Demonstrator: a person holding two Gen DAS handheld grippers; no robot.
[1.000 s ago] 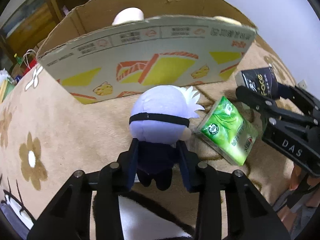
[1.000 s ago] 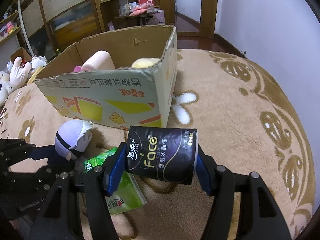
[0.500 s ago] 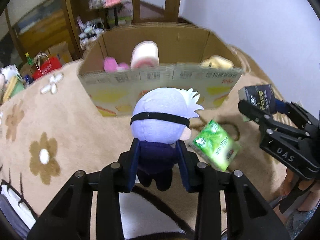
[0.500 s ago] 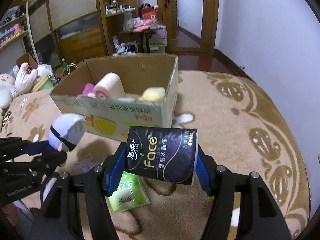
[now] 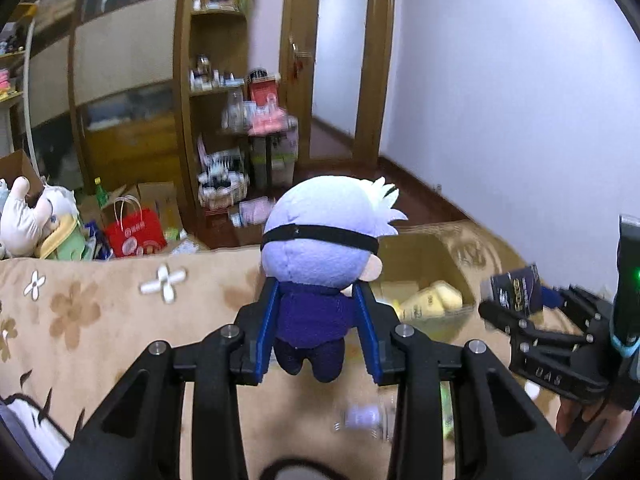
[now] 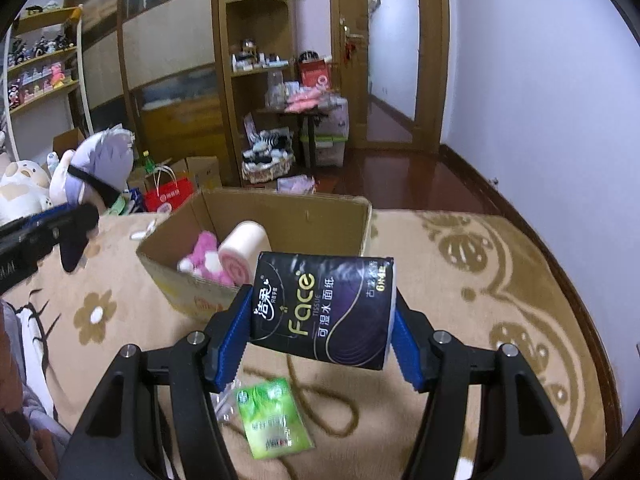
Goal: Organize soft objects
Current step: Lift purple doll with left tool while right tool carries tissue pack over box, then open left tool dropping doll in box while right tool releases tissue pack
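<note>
My left gripper [image 5: 318, 334] is shut on a small plush doll [image 5: 326, 248] with a lilac head, black blindfold and dark blue body, held high above the bed. My right gripper [image 6: 322, 334] is shut on a black tissue pack [image 6: 322, 314] marked "Face", lifted above the blanket. The open cardboard box [image 6: 288, 214] lies ahead, holding a pink plush [image 6: 204, 254], a pink-and-cream roll toy [image 6: 242, 250] and a yellow soft item [image 5: 434, 300]. A green tissue pack [image 6: 272, 422] lies on the blanket below the right gripper. In the right wrist view the doll [image 6: 100, 164] hangs at the left.
A beige blanket [image 6: 460, 280] with brown flowers covers the bed. Plush toys [image 5: 36, 220] pile at the left edge. Beyond the bed stand wooden shelves [image 6: 256, 64], a red bag [image 5: 134, 232], boxes and a doorway. A white wall [image 6: 540, 100] runs along the right.
Both grippers have risen with their loads. The left one has tilted up, so the box has dropped low and the room fills its view. The green pack stays on the blanket.
</note>
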